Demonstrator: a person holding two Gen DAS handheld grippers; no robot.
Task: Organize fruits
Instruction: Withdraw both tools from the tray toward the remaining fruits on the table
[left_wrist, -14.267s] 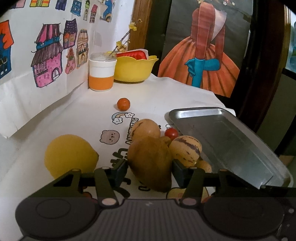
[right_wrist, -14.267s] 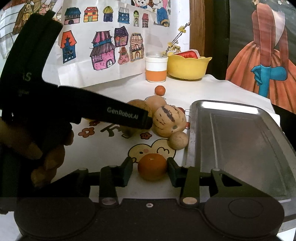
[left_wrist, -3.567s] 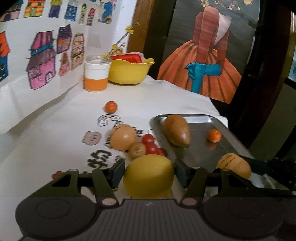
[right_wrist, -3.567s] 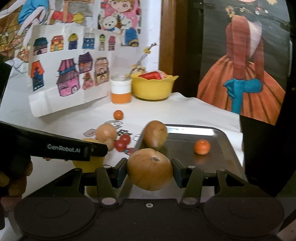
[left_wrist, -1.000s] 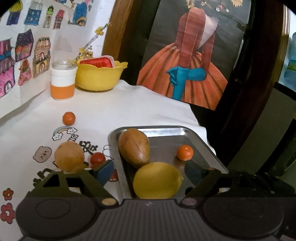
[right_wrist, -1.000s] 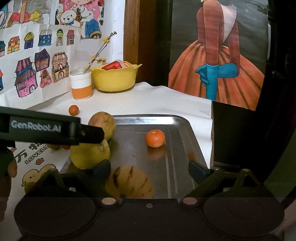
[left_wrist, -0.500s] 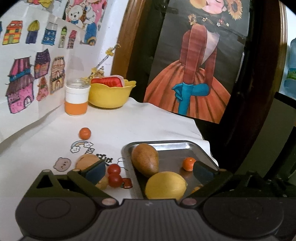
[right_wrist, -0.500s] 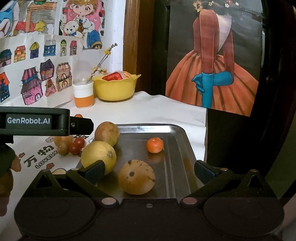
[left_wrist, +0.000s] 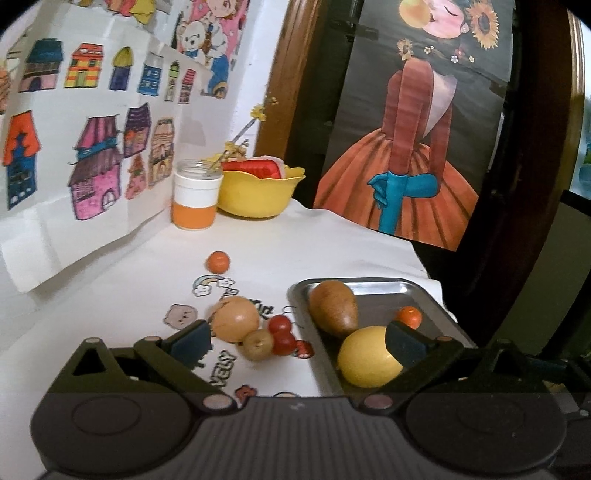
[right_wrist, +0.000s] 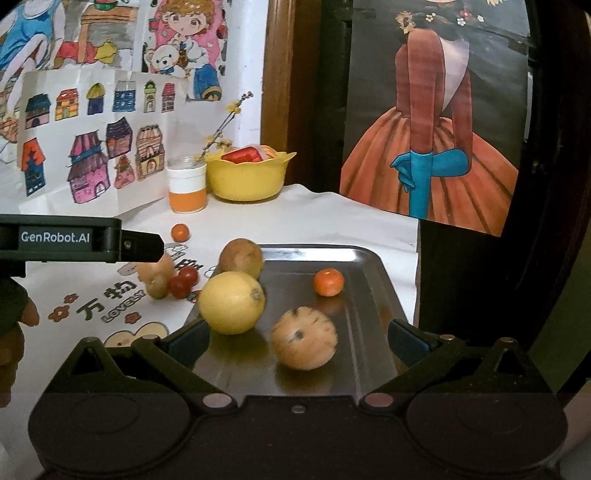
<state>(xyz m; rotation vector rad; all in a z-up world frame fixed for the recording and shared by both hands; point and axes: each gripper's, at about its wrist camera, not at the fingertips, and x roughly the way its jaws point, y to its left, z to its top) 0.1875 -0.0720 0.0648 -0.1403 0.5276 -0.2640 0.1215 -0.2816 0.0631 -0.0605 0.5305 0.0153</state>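
Note:
A steel tray (right_wrist: 369, 314) holds a yellow lemon-like fruit (right_wrist: 232, 302), a striped tan melon (right_wrist: 304, 338), a brown pear-shaped fruit (right_wrist: 241, 257) and a small orange (right_wrist: 328, 281). My right gripper (right_wrist: 298, 339) hangs open just in front of the melon, holding nothing. My left gripper (left_wrist: 298, 345) is also open and empty, over the tray's left rim (left_wrist: 306, 295). Its right fingertip overlaps the yellow fruit (left_wrist: 369, 356). On the cloth lie a round tan fruit (left_wrist: 236, 319), a small brownish fruit (left_wrist: 258, 345), red tomatoes (left_wrist: 279, 325) and another small orange (left_wrist: 218, 261).
At the back stand an orange-and-white jar (left_wrist: 194, 201) and a yellow bowl (left_wrist: 258, 194) with red contents. Paper drawings cover the left wall. The table ends just right of the tray, by a dark wooden frame. A hand (right_wrist: 14, 332) holds the left gripper's body (right_wrist: 74, 239).
Both open grippers have drawn back and up from the tray, away from the yellow fruit and the striped melon. The melon has turned a little on the tray.

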